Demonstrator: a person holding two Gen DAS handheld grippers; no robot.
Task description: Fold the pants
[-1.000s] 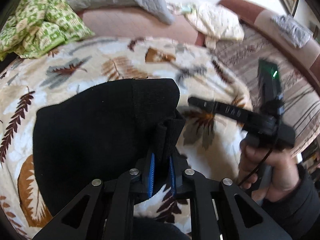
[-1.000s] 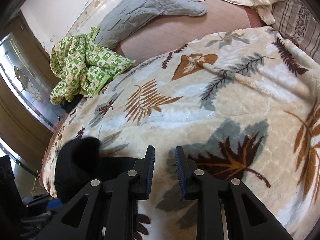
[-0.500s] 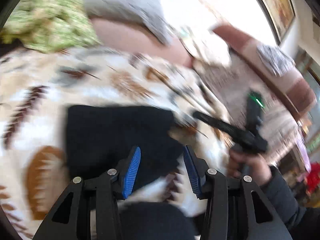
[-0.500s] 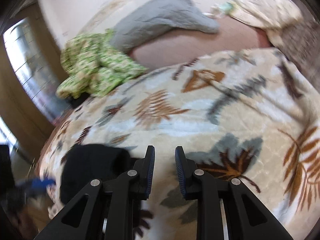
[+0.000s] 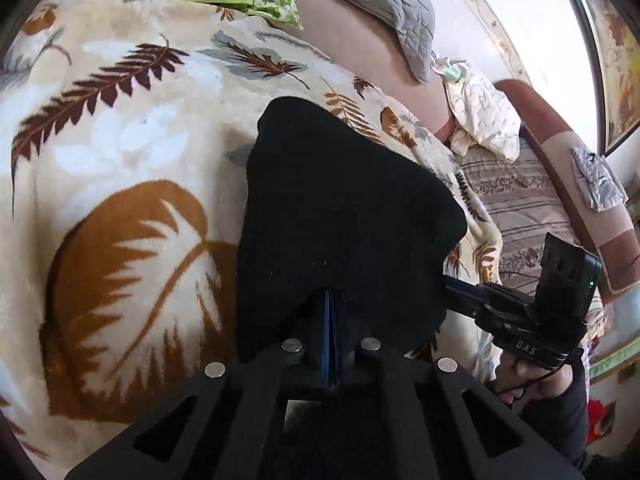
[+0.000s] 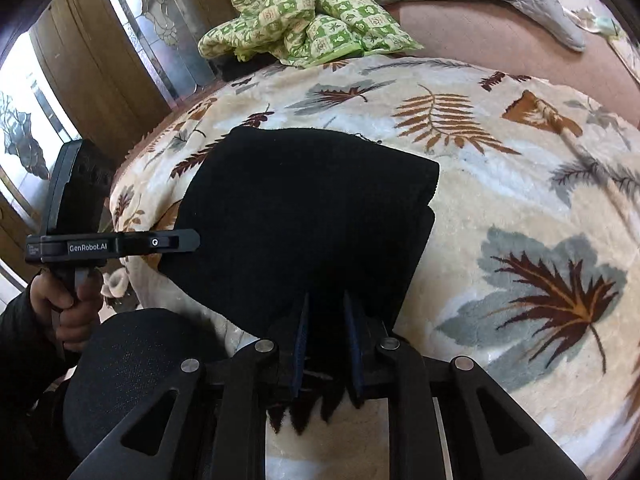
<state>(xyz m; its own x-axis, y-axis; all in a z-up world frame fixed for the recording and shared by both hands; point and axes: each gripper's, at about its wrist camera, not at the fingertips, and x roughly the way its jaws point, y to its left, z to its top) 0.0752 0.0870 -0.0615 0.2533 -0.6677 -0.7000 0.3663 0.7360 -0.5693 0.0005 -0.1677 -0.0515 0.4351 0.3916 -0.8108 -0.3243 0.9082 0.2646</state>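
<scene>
The black pants [image 5: 340,208] lie folded into a thick wad on the leaf-print blanket [image 5: 120,120]. My left gripper [image 5: 330,304] is shut, its tips against the wad's near left edge. Whether cloth is pinched between them is hidden. The right wrist view shows this gripper [image 6: 192,242] side-on, touching the pants [image 6: 304,208]. My right gripper [image 6: 326,304] straddles the near edge of the wad. Its jaws are closing, with black cloth in the narrow gap between the pads. From the left wrist camera, the right gripper [image 5: 448,282] meets the wad's right side.
A green patterned quilt [image 6: 304,20] and a grey pillow [image 5: 380,0] lie at the far end of the bed. A wooden wardrobe with glass panels [image 6: 120,60] stands at the left. A striped sheet [image 5: 520,200] covers the right. A black mesh object [image 6: 132,360] is near the bed's edge.
The left gripper let go of the fold it pinched, opened wide, rolled, and has shut again at the wad's edge. The right gripper moved left onto the pants and its jaws narrowed.
</scene>
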